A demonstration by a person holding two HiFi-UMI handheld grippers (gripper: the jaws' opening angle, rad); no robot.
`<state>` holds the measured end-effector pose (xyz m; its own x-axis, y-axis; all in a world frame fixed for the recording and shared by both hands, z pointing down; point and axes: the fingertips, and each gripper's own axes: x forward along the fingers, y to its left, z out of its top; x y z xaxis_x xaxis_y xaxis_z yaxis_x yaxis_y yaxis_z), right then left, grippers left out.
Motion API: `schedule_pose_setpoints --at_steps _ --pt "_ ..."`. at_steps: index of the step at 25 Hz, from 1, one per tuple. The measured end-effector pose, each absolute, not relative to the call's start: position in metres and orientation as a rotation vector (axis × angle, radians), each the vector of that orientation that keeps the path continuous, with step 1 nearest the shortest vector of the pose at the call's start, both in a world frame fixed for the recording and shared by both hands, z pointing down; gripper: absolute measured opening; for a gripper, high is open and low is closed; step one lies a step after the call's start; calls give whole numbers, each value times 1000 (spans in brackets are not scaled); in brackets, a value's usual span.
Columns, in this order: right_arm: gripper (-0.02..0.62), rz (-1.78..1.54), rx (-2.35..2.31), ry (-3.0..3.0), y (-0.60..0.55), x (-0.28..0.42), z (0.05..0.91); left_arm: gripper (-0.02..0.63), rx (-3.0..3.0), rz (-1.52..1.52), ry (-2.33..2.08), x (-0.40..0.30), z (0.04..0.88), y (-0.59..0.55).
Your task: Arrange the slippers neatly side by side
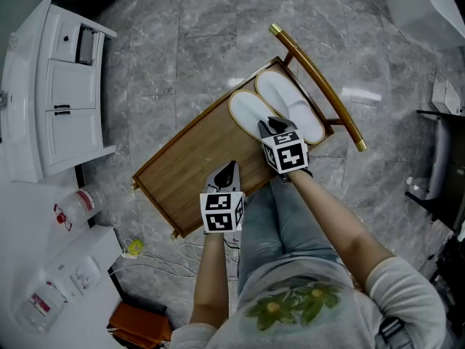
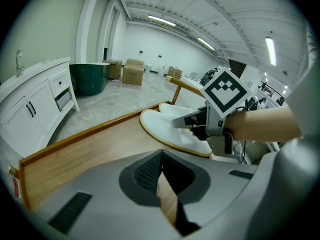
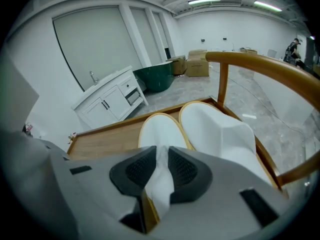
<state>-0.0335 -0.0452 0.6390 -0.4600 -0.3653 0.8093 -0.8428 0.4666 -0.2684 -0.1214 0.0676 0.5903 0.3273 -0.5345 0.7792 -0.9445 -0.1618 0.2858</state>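
The arranging looks all but done. Both slippers lie on the wooden table (image 1: 182, 177), parallel and touching along their sides. The rail-side slipper (image 1: 294, 104) sits just beside the curved rail (image 1: 320, 86). The outer slipper (image 1: 247, 111) lies on its far side from the rail, toes level with its partner's.

The right tool (image 1: 270, 127) is on the outer slipper. Its jaws stand only a little apart, with the white fabric of the upper pinched between the pads and touching both. The step in hand, I judge, is the final setting-down of this slipper. The next move calls for freeing the fabric and lifting straight back, so the soft upper is not dragged away from the rail and the pair (light, thin things) is not knocked askew.

The right forearm reaches out from the body toward the rail, tool pitched steeply down. The left tool (image 1: 227, 171) hangs over bare wood well apart from the rail, jaws together on nothing, also angled down, its forearm tucked closer in.
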Motion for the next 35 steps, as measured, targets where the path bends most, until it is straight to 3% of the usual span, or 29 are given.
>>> schedule_pose_setpoints --at_steps 7,13,25,35 --pt "152 888 959 -2064 -42 -36 631 15 1825 661 -1342 -130 585 60" --pt "178 898 919 -2119 -39 -39 610 15 1858 634 -1363 -130 567 48" --pt "175 855 938 -2241 -28 -31 543 15 1905 532 -1394 -127 515 36" --pt "115 795 906 -2338 -2 -23 500 15 1991 457 -1391 -107 468 34"
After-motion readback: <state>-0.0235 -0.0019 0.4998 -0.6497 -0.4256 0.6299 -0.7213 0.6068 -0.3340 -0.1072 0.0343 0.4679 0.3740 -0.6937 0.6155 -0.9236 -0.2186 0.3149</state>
